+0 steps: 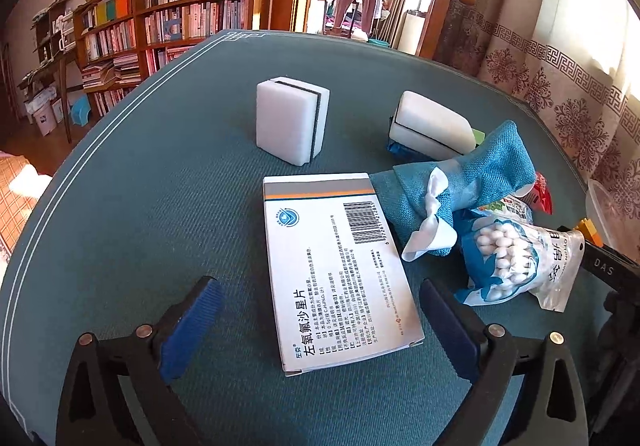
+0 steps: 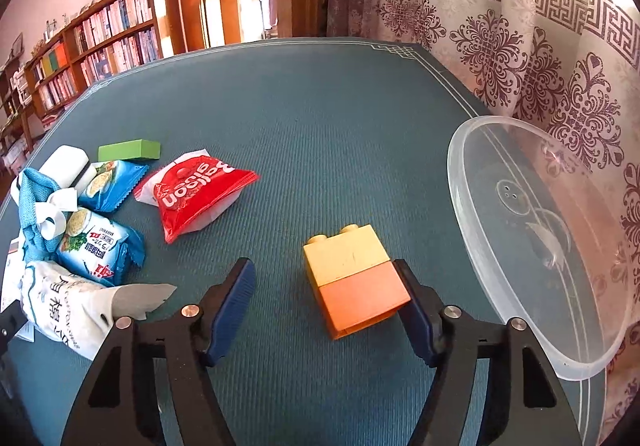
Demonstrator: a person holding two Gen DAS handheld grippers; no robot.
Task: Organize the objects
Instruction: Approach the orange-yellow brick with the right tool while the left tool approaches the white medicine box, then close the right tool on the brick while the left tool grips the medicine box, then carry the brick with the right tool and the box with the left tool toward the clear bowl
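A white medicine box (image 1: 336,270) with a barcode lies flat on the teal tablecloth. My left gripper (image 1: 320,326) is open wide, one blue pad on each side of the box's near end and neither touching it. In the right wrist view a toy block (image 2: 352,278), yellow on its far half and orange on its near half, lies on its side between the fingers of my right gripper (image 2: 324,310). The right pad (image 2: 416,318) rests at the orange end. The left pad (image 2: 232,306) stands well clear of the block.
Two white sponges (image 1: 292,122) (image 1: 432,126), a blue cloth (image 1: 480,174) and a cotton swab bag (image 1: 516,258) lie beyond the box. A red balloon bag (image 2: 200,194), a green block (image 2: 128,150) and blue snack packets (image 2: 96,242) lie left of the toy block. A clear plastic container (image 2: 500,166) stands at the right table edge by the curtain.
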